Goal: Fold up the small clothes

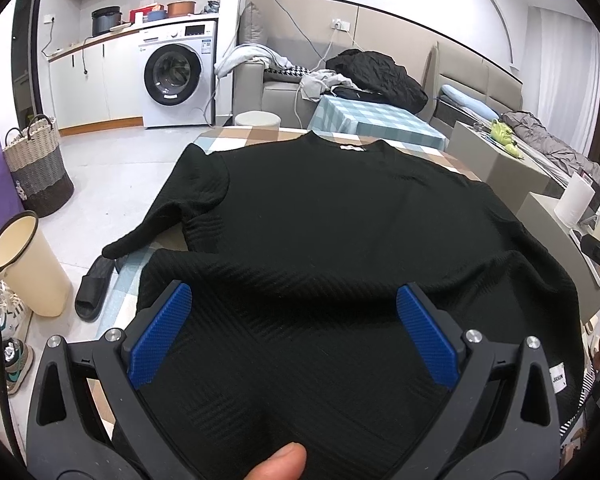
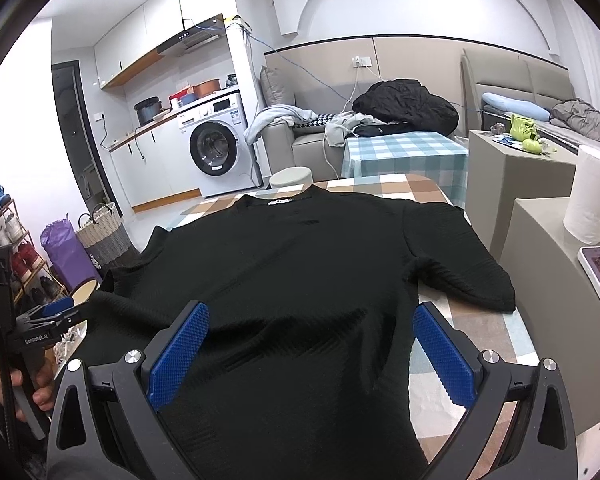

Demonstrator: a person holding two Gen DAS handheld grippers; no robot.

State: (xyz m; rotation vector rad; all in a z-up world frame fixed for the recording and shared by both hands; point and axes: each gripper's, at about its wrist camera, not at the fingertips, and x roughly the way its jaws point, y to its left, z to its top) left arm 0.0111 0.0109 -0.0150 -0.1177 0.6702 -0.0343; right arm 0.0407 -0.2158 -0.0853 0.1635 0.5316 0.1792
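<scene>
Left wrist view shows the black top point(image 1: 340, 216) spread flat on the checked table point(image 1: 244, 140), collar far; left gripper point(image 1: 294, 308) and right gripper point(image 2: 310, 328) hover wide-jawed over the hem, empty; folding seems unstarted; next, pinch an edge.

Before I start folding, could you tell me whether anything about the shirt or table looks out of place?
The black shirt lies mostly flat, but its lower part is rumpled into a ridge, and one sleeve hangs over the edge of the checked tablecloth. Both grippers are open.
</scene>
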